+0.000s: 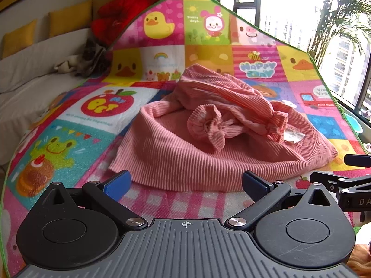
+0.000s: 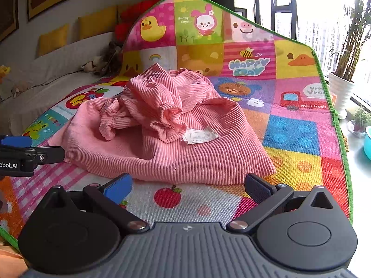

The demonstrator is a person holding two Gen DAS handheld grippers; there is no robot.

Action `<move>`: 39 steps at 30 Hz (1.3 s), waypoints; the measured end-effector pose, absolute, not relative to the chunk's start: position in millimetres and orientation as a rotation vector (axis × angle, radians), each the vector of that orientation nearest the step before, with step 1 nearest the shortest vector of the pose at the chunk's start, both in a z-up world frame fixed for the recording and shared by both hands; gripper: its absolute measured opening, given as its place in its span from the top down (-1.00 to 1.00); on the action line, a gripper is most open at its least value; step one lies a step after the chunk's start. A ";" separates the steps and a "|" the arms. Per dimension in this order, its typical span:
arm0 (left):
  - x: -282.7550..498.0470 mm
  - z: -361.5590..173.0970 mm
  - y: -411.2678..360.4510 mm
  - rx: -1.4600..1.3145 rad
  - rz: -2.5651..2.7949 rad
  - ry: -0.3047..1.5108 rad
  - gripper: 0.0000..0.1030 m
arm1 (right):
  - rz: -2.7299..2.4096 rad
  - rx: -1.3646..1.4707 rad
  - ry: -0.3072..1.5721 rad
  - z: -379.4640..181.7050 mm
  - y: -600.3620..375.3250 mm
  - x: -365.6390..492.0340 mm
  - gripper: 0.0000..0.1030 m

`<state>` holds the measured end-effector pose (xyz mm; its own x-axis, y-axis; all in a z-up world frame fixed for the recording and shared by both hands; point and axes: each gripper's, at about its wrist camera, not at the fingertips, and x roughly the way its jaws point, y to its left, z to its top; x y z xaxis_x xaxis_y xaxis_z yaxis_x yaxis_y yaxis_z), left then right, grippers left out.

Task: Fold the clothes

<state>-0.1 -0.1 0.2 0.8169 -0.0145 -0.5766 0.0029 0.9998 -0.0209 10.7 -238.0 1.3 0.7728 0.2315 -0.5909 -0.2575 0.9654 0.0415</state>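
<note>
A pink ribbed garment lies crumpled on a colourful cartoon play mat, its ruffled sleeve cuffs heaped on top and a white label showing. My left gripper is open, its blue-padded fingers spread just short of the garment's near hem. In the right wrist view the same garment shows its white label. My right gripper is open too, a little back from the hem over the mat. Neither holds anything. Each gripper appears at the edge of the other's view.
A white sofa with yellow cushions and a red heap lies left of the mat. Windows and a potted plant in a white pot stand at the right. A teal bowl sits past the mat's right edge.
</note>
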 end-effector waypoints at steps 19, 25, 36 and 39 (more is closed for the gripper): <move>-2.1 6.0 -13.2 -0.012 -0.028 0.704 -1.00 | 0.254 0.016 0.670 -0.5 -243.5 12.8 -1.00; -1.8 4.4 -11.7 -0.018 -0.033 0.710 -1.00 | 0.257 0.015 0.678 -2.0 -242.8 13.8 -1.00; -1.2 2.2 -10.7 -0.026 -0.036 0.724 -1.00 | 0.259 0.015 0.687 -4.0 -242.8 14.1 -1.00; -1.1 1.7 -10.4 -0.027 -0.039 0.727 -1.00 | 0.259 0.016 0.690 -4.6 -243.2 14.7 -1.00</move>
